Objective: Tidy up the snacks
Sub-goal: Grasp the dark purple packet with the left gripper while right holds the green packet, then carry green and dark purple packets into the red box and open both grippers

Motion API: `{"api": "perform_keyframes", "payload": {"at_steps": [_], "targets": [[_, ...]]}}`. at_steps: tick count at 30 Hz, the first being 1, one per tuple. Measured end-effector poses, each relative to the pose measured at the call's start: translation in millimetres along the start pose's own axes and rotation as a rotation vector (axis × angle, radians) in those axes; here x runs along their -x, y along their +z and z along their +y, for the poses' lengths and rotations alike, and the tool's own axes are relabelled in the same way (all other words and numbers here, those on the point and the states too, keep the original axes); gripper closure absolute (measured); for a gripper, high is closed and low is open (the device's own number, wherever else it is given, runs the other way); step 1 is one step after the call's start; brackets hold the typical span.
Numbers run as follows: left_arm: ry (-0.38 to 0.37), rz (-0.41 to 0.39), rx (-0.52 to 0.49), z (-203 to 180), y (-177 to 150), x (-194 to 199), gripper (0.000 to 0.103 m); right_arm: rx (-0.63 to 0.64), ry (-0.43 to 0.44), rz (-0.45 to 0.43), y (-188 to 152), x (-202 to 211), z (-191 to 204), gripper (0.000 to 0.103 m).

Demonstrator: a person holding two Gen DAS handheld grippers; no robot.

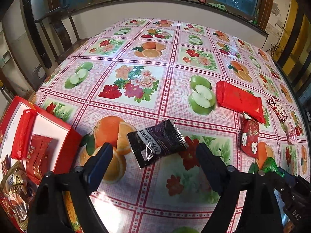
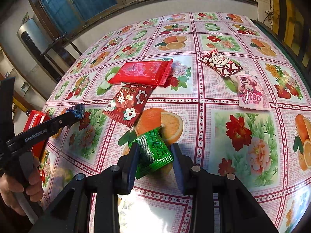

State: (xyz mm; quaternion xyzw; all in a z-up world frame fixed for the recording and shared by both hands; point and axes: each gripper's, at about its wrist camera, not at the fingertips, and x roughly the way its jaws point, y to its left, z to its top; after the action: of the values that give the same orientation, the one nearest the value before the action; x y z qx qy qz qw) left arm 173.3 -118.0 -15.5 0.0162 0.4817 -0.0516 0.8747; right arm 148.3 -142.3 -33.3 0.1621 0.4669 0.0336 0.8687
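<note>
You have a few snacks already in the red box at the left edge of the tabletop: a plain red packet and a couple of darker red ones lie on its white floor, with more wrappers heaped nearer the camera. Most of the job is left, judging by what lies loose: the black packet, the large red packet, the red flowered packet, the heart-patterned packet and the pink bear packet.

Your left gripper points steeply down over the black packet, jaws spread wide, with no pad touching it. The packet lies flat on the tabletop just ahead of the fingertips, near the box but outside it.

Your right gripper also tilts steeply down, and its jaws pinch the green packet by its sides, the wrapper crumpled between the blue pads; whether it is off the cloth I cannot tell. In the right wrist view your left hand grips its tool's handle at the lower left, the tool reaching toward the box.
</note>
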Motion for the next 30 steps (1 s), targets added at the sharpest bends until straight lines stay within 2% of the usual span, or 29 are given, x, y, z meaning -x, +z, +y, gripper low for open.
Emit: {"api": "perform_keyframes", "payload": {"at_steps": [3, 6, 10, 13, 19, 22, 23, 25, 27, 30], "targets": [[0.030, 0.041, -0.022, 4, 7, -11, 0.016, -0.007, 0.002, 0.003, 0, 0, -1, 0.067], [0.006, 0.054, -0.037, 12, 12, -9, 0.016, -0.013, 0.000, 0.004, 1, -1, -2, 0.067], [-0.057, 0.131, -0.235, 1, 15, -15, 0.016, -0.035, 0.006, 0.005, 2, 0, -5, 0.067], [-0.030, 0.163, -0.345, -4, 7, -21, 0.016, -0.052, 0.009, 0.002, 2, 1, -8, 0.067], [-0.088, 0.102, -0.483, -11, -4, -14, 0.016, -0.064, 0.006, -0.001, 3, 1, -11, 0.067], [-0.086, 0.067, -0.535, -19, -5, -12, 0.017, -0.071, 0.007, -0.004, 3, 2, -12, 0.067], [-0.086, 0.059, -0.556, -21, -6, -11, 0.019, -0.073, 0.009, -0.004, 3, 2, -13, 0.067], [-0.102, 0.053, -0.591, -25, -8, -7, 0.031, -0.078, 0.008, -0.007, 3, 3, -14, 0.067], [-0.126, 0.055, -0.620, -28, -13, -4, 0.052, -0.078, 0.003, -0.007, 3, 3, -14, 0.067], [-0.106, 0.034, -0.645, -30, -18, -1, 0.055, -0.078, -0.001, -0.008, 4, 3, -14, 0.067]]}}
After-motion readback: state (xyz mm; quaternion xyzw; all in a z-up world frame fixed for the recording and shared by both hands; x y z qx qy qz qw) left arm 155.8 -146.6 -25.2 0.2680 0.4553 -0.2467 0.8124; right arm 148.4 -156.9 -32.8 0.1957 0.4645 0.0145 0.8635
